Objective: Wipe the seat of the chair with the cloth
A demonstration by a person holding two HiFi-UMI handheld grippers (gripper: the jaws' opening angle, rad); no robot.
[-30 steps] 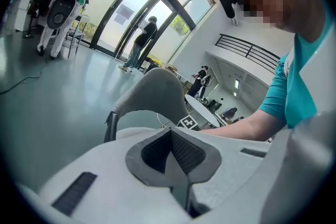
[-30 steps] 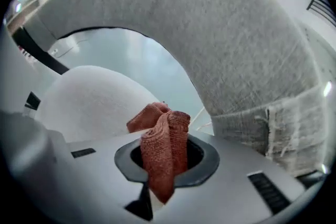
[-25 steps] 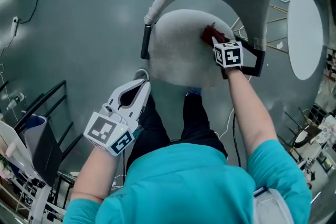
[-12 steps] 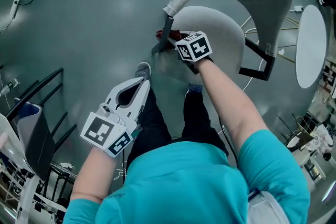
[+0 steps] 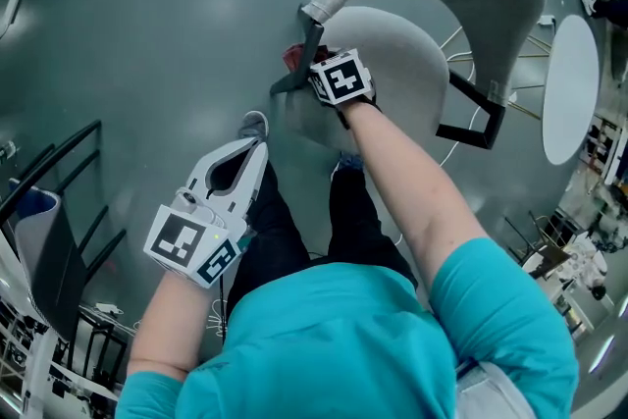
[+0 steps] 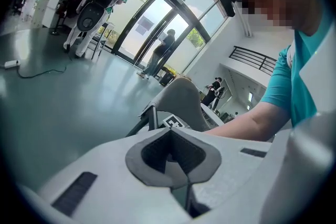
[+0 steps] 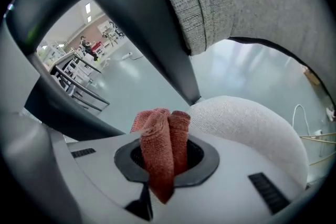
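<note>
The left gripper (image 6: 177,165), jaws together and empty, points toward the grey chair (image 6: 181,99) across a grey-green floor (image 6: 63,107)

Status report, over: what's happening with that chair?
Right gripper shut on cloth at seat edge. Left gripper shut, empty, off the chair. Black armrest strut close beside cloth.

A folded rust-red terry cloth (image 7: 163,147) stands bunched between the closed jaws of the right gripper (image 7: 167,162). The chair's rounded grey fabric seat (image 7: 252,128) lies just beyond those jaws, to their right.
</note>
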